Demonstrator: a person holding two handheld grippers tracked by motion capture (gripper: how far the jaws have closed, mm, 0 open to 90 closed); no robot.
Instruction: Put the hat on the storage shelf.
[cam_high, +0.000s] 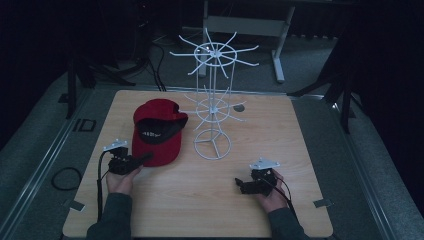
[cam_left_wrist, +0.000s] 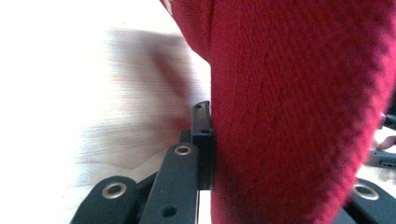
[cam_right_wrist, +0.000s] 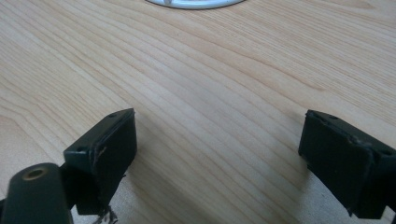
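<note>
Since it's just cloth, looks light and floppy: red cap lying upside down on table beside wire rack. Left gripper clenched on brim edge, right gripper released, holding nothing. Best grabbed by stiff brim.

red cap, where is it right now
In the high view the red cap lies on the table's left half, just left of the white wire rack, its near edge clamped by the left gripper.

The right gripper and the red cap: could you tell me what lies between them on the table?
Bare wooden table; in the high view nothing lies between the right gripper and the red cap.
</note>
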